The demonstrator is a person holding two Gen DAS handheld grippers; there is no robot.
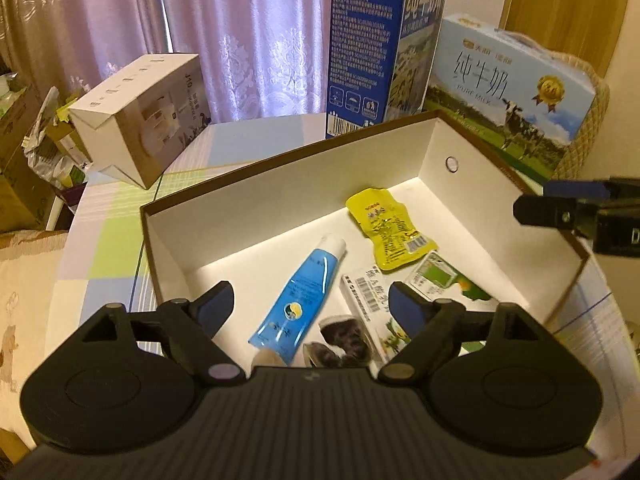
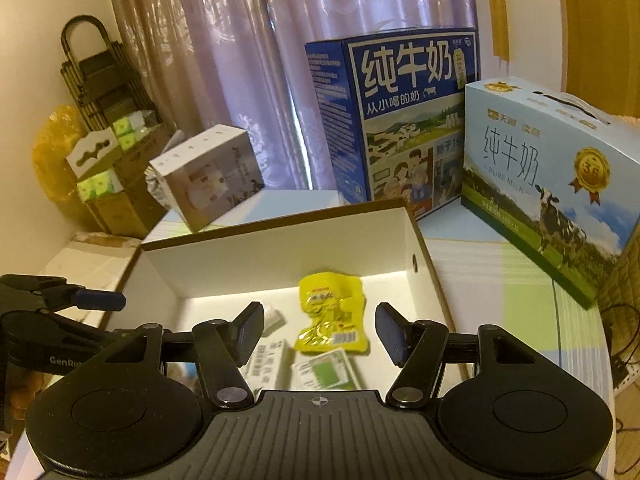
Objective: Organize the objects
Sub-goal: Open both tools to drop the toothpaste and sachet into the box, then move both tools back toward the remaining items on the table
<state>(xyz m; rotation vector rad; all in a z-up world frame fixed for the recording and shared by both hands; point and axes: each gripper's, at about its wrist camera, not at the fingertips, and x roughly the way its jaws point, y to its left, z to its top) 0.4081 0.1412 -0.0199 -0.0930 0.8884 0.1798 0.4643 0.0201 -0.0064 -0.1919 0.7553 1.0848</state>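
Jaws of both the left gripper [image 1: 310, 306] and right gripper [image 2: 320, 332] stand spread, empty, above the open box [image 1: 280, 184] holding a blue tube [image 1: 304, 288] and yellow pouch [image 1: 386, 232].

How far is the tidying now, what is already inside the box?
Done: blue tube, yellow packet and small cartons lie in the box. In hand: nothing; left claw and right claw are open. Left: nothing loose visible on the table.
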